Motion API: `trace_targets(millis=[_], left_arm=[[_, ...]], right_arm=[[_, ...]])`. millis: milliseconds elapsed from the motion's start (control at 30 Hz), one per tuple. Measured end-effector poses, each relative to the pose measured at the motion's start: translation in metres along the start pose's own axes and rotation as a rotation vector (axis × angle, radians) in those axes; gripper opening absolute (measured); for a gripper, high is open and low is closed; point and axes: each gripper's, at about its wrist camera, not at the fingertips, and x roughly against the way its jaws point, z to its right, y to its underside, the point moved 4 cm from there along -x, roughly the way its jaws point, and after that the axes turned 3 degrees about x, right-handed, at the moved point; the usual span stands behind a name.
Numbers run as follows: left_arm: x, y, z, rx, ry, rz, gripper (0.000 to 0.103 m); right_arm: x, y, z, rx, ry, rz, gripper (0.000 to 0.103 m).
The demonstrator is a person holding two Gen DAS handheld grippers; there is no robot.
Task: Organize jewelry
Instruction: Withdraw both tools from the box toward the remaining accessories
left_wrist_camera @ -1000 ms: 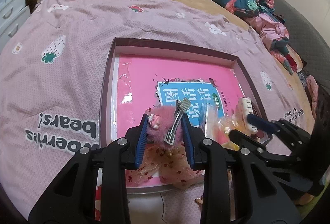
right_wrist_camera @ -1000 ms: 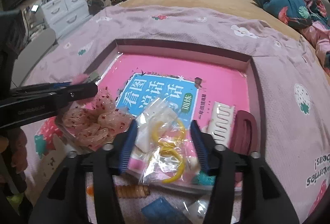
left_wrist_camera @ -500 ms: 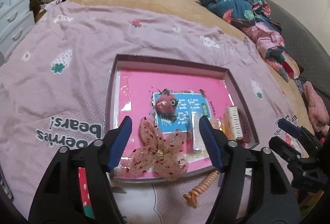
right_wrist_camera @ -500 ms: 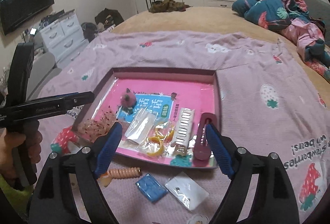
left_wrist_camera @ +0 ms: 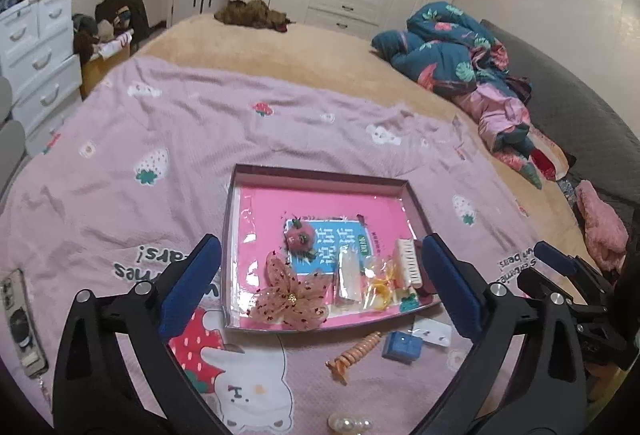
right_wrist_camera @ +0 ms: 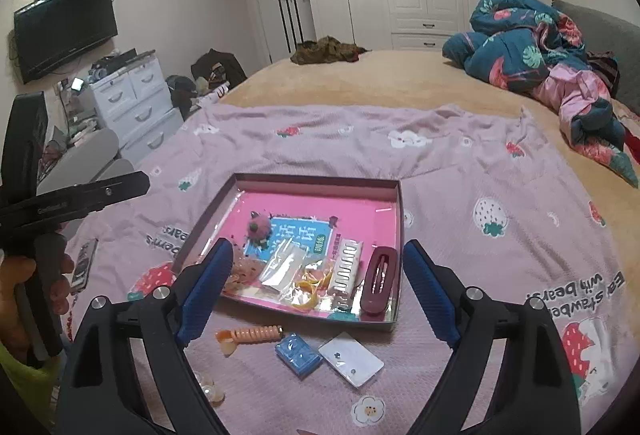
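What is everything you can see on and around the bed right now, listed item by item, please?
tray: one, dark rim, pink inside, on blanket
blanket: one, lilac, strawberry print, over bed
fluffy clip: one, pink, in tray
gauze bow: one, peach, tray's near left corner
yellow hair ties: bagged, in tray
comb clip: one, white, in tray
snap clip: one, maroon, tray's right side
spiral tie: one, orange, on blanket before tray
small box: one, blue, beside spiral tie
earring card: one, white, beside box
pearls: several, white, near edge
left gripper: open, empty
right gripper: open, empty
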Motion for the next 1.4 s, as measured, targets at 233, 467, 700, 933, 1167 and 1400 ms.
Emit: trace_targets(millis=[233, 467, 700, 933, 1167, 1400], left_arm=[[0.028, 0.006, 0.009, -0.005, 0.016, 0.037, 0.094], [0.045, 0.022, 0.014, -0.029, 0.011, 0.055, 0.094], [0.050, 0.048, 0.016, -0.056, -0.004, 0.037, 0.094], [0.048, 0.078, 0.012, -0.066, -0.011, 0.004, 0.094], [0.045, 0.099, 0.005, -0.059, -0.019, -0.026, 0.094], [0.041, 0.117, 0.001, -0.058, -0.010, -0.063, 0.094]], right_arm=[[0.029, -0.001, -0.006, 0.013, -0.012, 0.034, 0.089], [0.051, 0.007, -0.012, 0.033, -0.010, 0.049, 0.090], [0.058, 0.022, -0.012, 0.042, 0.009, 0.038, 0.090], [0.058, 0.039, -0.012, 0.055, 0.022, 0.009, 0.090], [0.052, 0.057, -0.018, 0.078, 0.024, -0.032, 0.090], [0.044, 0.071, -0.021, 0.085, 0.017, -0.073, 0.090]])
